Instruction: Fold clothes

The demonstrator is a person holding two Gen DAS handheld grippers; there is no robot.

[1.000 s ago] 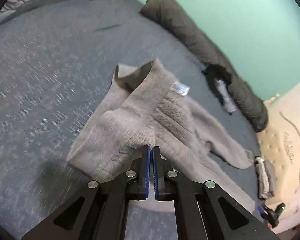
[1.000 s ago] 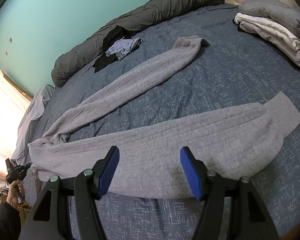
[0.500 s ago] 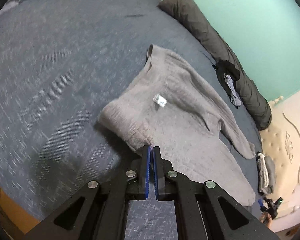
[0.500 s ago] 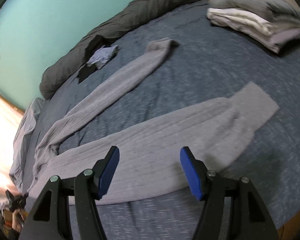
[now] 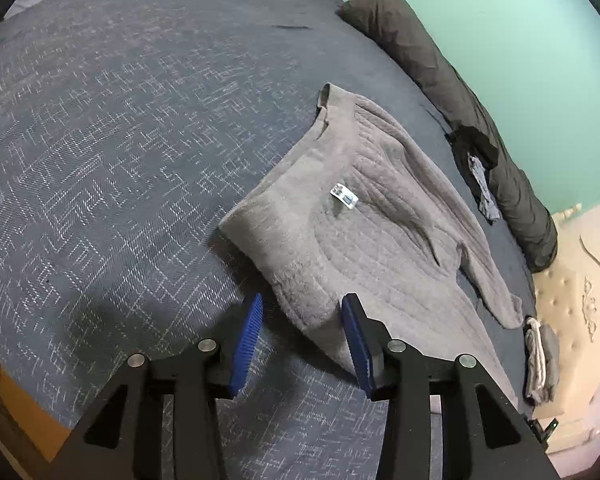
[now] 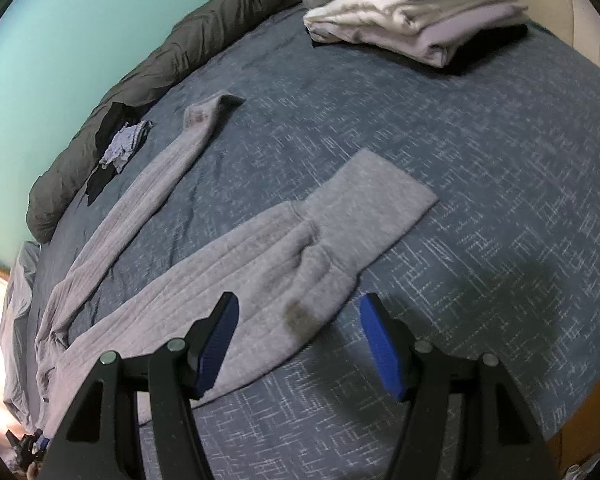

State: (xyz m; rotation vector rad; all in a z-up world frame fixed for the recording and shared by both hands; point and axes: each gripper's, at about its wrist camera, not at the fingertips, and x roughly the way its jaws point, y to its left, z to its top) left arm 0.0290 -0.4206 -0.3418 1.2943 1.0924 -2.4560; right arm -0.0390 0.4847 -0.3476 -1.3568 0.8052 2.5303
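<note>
Grey ribbed long pants (image 5: 364, 240) lie flat on the blue bedspread (image 5: 100, 160), a white label (image 5: 344, 196) showing near the waistband. My left gripper (image 5: 302, 304) is low over the near waist corner and its jaws are opening. The corner lies between the blue pads (image 5: 248, 332) with neither pad pressing it. In the right wrist view both legs stretch across the bed: the far leg (image 6: 152, 184) and the near leg (image 6: 260, 264) with its cuff (image 6: 372, 196). My right gripper (image 6: 299, 302) is open just above the near leg's lower end, holding nothing.
A pile of folded clothes (image 6: 412, 20) sits by the padded headboard (image 5: 580, 280). A dark rolled duvet (image 6: 172, 52) runs along the green wall, with small blue and black garments (image 6: 120, 144) beside it. The bed's wooden edge (image 6: 580, 420) is close at the right.
The left jaws, shut on the raised waist, have come down and parted; the waist now lies flat. The right gripper has slid along the near leg toward its cuff.
</note>
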